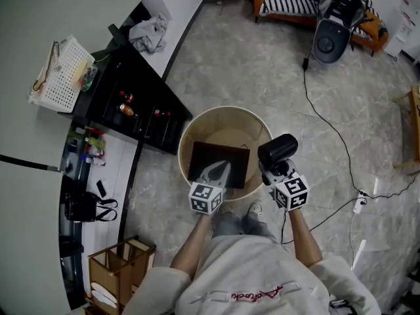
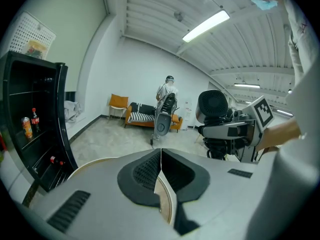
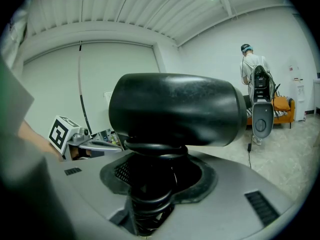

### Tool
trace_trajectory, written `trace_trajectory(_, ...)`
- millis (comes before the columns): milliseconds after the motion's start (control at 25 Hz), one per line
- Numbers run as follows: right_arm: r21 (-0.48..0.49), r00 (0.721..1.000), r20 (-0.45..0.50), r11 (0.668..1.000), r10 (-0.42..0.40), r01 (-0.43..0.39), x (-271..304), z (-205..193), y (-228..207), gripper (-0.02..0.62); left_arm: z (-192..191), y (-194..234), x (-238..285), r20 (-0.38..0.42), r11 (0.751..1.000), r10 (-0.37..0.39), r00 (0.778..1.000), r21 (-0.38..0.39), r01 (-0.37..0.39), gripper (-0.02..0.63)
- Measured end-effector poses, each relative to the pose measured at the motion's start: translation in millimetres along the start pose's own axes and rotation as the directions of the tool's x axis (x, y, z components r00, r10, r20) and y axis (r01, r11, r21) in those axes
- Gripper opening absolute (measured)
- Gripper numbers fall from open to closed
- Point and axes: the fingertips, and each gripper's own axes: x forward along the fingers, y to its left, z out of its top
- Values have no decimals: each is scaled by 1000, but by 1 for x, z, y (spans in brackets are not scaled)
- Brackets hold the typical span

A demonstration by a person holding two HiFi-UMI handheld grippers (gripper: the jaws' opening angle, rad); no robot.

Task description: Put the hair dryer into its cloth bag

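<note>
Gripping the glossy black hair dryer (image 1: pixel 277 148) by its cord-wrapped handle, the right gripper (image 1: pixel 272 169) has its fingers pinched on it, at 3 o'clock of the flat black cloth bag (image 1: pixel 226 155). The bag lies on the round pale wooden counter (image 1: pixel 223 113), toward its 6 o'clock edge. The left gripper (image 1: pixel 217 171) sits over the bag, fingers pressed together, no cloth visible between them. Judgement: the dryer is in hand; opening the bag and inserting the dryer remain.

A test room dressed as a living space: stone-look tiled floor (image 1: pixel 262 71), orange sofa (image 1: pixel 289 4) with striped cushion, black shelf unit (image 1: pixel 141 77) of cans and bottles, strip lights (image 2: pixel 206 26) on a ribbed white ceiling, a grey machine (image 1: pixel 331 25) by the sofa
</note>
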Motion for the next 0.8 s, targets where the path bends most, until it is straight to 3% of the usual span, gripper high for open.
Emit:
trace_trajectory(360,42,997,-79,999,16,-12,10,-45,-8,195,-60,2,7,-89,997,-4,996,-79,-3,32)
trace_trajectory(800,126,980,-192,992,43,-19,15,-134,-7,195,-141,7,22,-181,990,-17,983,-139,-8,32)
